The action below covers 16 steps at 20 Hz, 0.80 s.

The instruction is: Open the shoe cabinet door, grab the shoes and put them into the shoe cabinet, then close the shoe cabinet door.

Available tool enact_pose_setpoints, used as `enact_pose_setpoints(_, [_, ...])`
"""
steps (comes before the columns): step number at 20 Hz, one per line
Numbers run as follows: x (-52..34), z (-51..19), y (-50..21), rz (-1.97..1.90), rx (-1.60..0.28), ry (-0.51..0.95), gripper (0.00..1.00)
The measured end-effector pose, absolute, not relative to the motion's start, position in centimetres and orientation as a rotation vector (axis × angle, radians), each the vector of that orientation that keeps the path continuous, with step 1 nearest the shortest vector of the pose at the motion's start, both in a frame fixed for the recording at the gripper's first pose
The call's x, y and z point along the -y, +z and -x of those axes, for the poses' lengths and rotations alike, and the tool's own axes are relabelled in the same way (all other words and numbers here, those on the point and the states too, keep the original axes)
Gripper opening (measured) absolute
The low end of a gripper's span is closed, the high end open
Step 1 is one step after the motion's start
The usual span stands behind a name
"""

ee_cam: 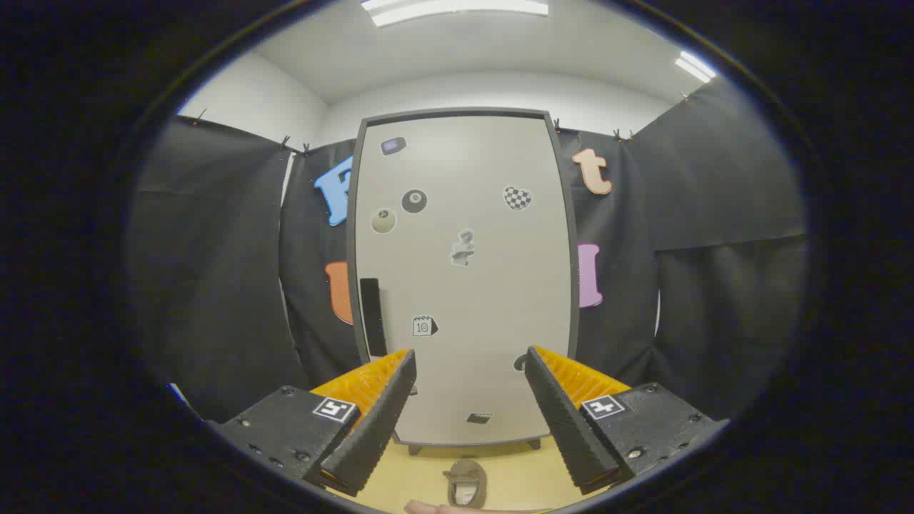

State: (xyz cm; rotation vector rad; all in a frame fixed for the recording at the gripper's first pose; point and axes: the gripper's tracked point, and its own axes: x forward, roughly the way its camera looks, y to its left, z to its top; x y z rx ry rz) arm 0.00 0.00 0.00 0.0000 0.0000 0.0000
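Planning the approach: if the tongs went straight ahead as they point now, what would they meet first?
Probably the closed pale grey sticker-covered shoe cabinet door; the open tongs hold nothing, and the way between looks free, though depth is unclear.

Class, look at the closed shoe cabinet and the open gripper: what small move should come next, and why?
Probably move the open gripper forward toward the dark handle at the door's left edge. The door is shut, the fingers hold nothing, and the shoe on the floor has nowhere to go until it opens.
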Motion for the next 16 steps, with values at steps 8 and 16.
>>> enact_pose_setpoints(8, [-0.1, 0.1, -0.3, 0.024, 0.013, -0.001, 1.00])
enact_pose_setpoints(16, [-1.7, -0.5, -0.4, 0.008, 0.019, 0.019, 1.00])
